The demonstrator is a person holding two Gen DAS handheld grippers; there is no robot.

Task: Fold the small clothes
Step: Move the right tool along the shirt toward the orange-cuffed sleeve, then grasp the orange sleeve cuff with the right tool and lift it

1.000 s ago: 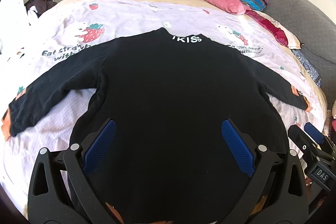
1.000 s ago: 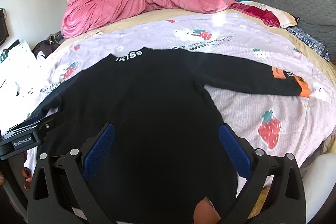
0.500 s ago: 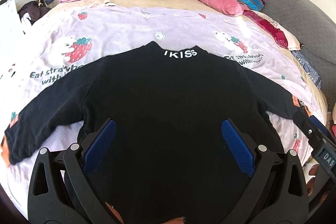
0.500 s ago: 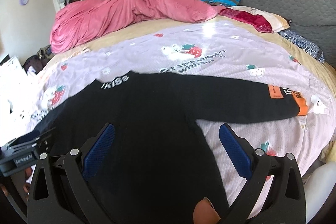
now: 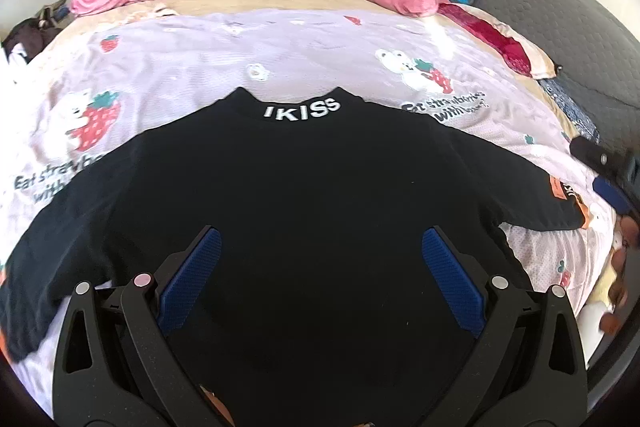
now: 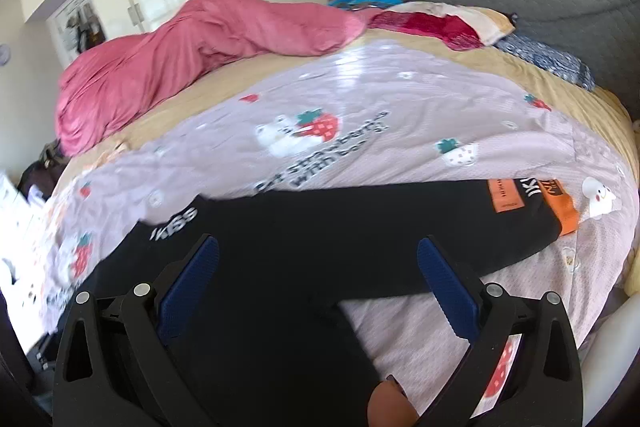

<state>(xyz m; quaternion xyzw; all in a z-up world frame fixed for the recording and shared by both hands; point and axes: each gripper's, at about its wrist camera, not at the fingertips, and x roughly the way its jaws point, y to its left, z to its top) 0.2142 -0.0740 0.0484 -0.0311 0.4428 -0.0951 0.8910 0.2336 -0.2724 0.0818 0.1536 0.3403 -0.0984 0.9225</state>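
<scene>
Left wrist view: black sweater (image 5: 312,195) spread flat on the strawberry sheet (image 5: 168,75), left gripper (image 5: 320,267) wide open above its body — soft, light, floppy stuff. Right wrist view: right gripper (image 6: 318,267) also spread open, and only here the orange-patched cuff (image 6: 532,199) shows clearly — likely the spot to pinch.

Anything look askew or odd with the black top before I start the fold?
Nothing stands out. The black top lies flat on the strawberry-print sheet, collar away, both sleeves spread sideways. The left tool and right tool are open above it, gripping nothing.
</scene>
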